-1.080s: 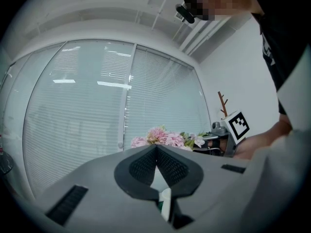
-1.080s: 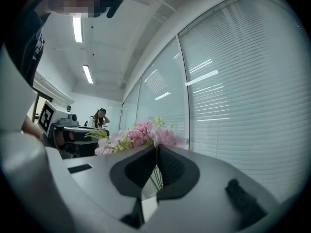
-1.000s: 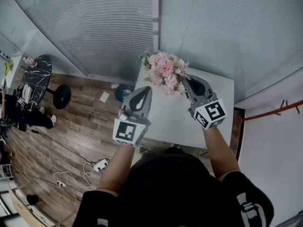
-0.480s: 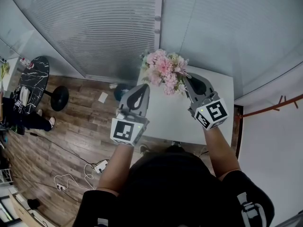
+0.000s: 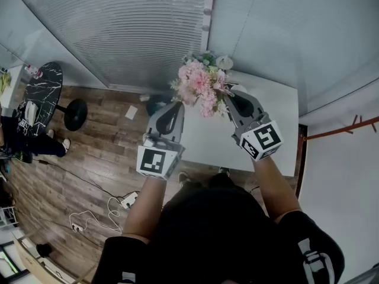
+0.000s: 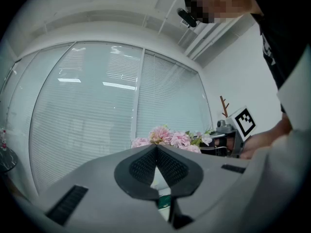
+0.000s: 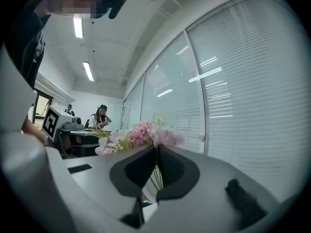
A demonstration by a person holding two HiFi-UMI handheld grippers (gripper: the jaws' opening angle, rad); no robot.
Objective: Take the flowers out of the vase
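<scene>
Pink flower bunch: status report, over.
Right gripper shut on pink flower bunch at its green stems. Left gripper shut, empty, beside it. No vase visible; nothing in the way.

We reach both arms forward, elbows bent, grippers level and side by side. Our left gripper (image 5: 175,105) has its jaws pressed together on nothing. Our right gripper (image 5: 228,98) pinches the stems of the flowers (image 5: 198,86).

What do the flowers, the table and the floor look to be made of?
The flowers: likely fabric or plastic, matte uniform pink petals; unsure. The table: smooth white top, probably laminate. The floor: wood-look planks with grain and seams.
</scene>
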